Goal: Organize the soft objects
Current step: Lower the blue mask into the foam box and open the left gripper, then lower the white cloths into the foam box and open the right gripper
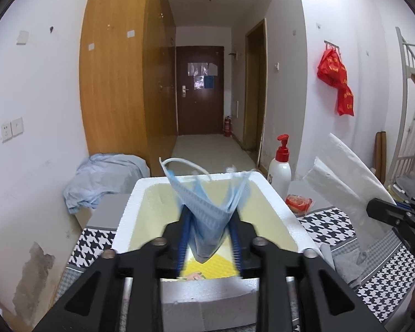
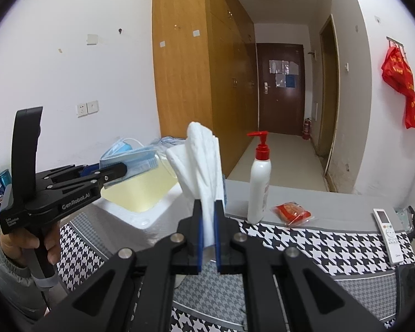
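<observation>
Dangling between my left gripper's (image 1: 209, 238) parted ribbed blue pads, pleated blue mask (image 1: 207, 213) over white foam box (image 1: 276, 199), right gripper (image 2: 209, 238) at three o'clock pinching soft white tissue (image 2: 202, 171).

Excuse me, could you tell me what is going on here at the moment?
A person is tidying soft things with a handheld gripper in each hand. The left gripper hangs over the white foam box with a blue face mask between its parted fingers, apparently dropping into the box. The right gripper is shut on a white cloth, held up above the houndstooth-covered table. A pump bottle, a red packet and a remote control sit on the table.
</observation>
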Action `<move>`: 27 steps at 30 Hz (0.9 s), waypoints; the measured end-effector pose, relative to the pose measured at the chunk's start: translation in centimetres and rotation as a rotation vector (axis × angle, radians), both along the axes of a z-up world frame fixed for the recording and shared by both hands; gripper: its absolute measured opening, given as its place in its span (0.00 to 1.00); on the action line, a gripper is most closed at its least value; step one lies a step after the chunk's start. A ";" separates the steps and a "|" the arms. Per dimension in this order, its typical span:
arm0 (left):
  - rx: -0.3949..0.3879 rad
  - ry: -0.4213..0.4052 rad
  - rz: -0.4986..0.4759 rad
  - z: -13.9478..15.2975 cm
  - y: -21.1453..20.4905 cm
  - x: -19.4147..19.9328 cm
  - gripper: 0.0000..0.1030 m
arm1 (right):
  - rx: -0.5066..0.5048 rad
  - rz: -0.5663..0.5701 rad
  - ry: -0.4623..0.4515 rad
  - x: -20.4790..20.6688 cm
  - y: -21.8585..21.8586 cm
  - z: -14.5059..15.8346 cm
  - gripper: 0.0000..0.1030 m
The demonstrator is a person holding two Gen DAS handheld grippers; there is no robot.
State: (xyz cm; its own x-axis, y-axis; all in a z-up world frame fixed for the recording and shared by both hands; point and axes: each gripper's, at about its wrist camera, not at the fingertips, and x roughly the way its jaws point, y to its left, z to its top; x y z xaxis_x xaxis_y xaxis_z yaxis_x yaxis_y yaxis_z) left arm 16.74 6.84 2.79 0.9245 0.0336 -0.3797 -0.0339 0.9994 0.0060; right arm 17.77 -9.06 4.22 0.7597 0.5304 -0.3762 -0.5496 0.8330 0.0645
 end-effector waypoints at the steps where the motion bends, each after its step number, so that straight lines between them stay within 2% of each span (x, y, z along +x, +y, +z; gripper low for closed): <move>1: 0.001 -0.004 -0.004 0.0 0.0 -0.1 0.49 | -0.002 -0.003 0.002 0.1 0.1 0.0 0.09; 3: -0.004 -0.021 0.004 0.1 0.1 -0.4 0.60 | -0.005 -0.008 0.006 0.2 0.2 0.0 0.09; 5: 0.002 -0.043 0.020 0.2 0.3 -1.0 0.66 | -0.011 -0.010 0.004 0.2 0.3 0.0 0.09; 7: -0.001 -0.060 0.025 0.3 0.4 -1.4 0.80 | -0.017 -0.011 -0.003 0.0 0.5 0.0 0.09; 10: -0.003 -0.094 0.044 0.5 0.6 -2.5 0.93 | -0.019 -0.006 -0.005 -0.1 0.7 0.1 0.09; 12: -0.005 -0.109 0.058 0.8 0.9 -3.0 0.93 | -0.021 -0.005 -0.005 -0.1 0.8 0.1 0.09; 15: -0.005 -0.129 0.085 1.0 1.3 -3.9 0.99 | -0.020 -0.006 -0.010 0.0 0.8 0.1 0.09; 20: 0.030 -0.146 0.114 1.1 1.5 -5.6 0.99 | -0.010 -0.016 -0.004 0.2 1.0 0.3 0.09; 27: 0.060 -0.125 0.132 0.5 1.7 -6.3 0.99 | -0.002 0.002 -0.015 -0.1 1.8 0.9 0.09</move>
State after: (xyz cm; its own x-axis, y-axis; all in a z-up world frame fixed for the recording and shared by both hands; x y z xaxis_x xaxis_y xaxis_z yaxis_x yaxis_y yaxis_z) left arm 10.43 8.50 3.27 0.9502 0.1774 -0.2562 -0.1693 0.9841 0.0534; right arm 17.68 -7.29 5.11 0.7641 0.5316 -0.3655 -0.5525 0.8317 0.0547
